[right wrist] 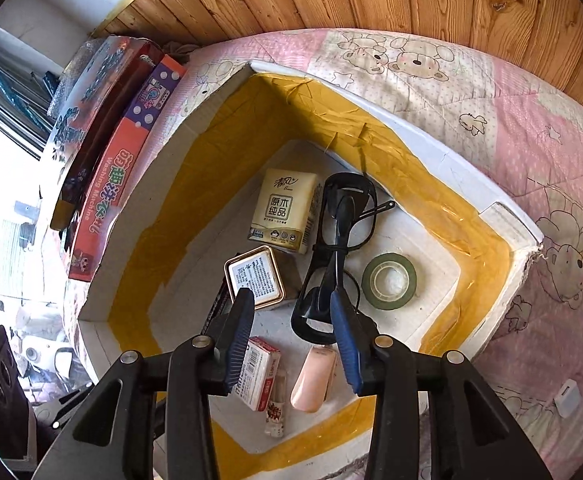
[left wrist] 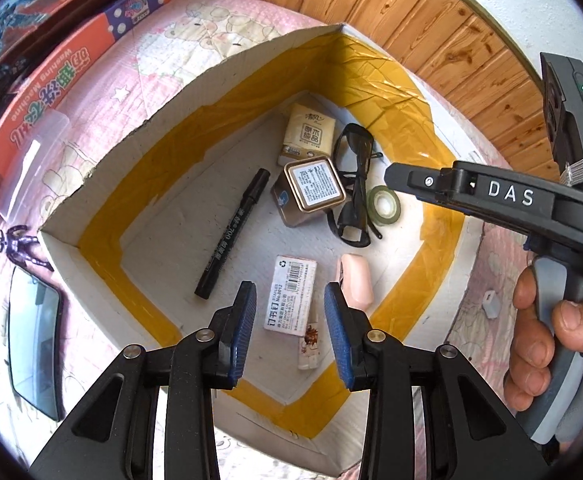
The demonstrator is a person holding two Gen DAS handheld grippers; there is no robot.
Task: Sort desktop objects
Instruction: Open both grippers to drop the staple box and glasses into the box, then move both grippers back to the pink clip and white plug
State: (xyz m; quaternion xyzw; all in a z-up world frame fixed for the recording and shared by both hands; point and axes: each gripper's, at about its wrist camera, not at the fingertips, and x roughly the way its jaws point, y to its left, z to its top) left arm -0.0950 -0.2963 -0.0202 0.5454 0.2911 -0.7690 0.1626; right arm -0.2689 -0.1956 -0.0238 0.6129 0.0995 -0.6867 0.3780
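Contents of the white foam box with yellow-taped inner walls point(left wrist: 103, 208), as found; all items lay on its floor.

- Left gripper point(left wrist: 290, 334): jaws spread, nothing between the pads. Directly below the gap lay a white cardboard staple box point(left wrist: 291, 296); just right of it, a pale pink oblong eraser point(left wrist: 356, 280); to the left, a black marker pen point(left wrist: 233, 232).
- Right gripper point(right wrist: 291, 344): jaws spread, empty. Beyond its tips: black-framed glasses point(right wrist: 339, 240), a green tape roll point(right wrist: 389, 280), a gold-rimmed square tin point(right wrist: 256, 276), a beige tissue pack point(right wrist: 287, 210).

Risks, judged: the items lay crowded, so a descending finger could catch the glasses' arms or nudge the tilted tin. Both grippers hung close over one box and could collide.

Unsorted outside: a small white block on the pink quilt point(right wrist: 566, 398).
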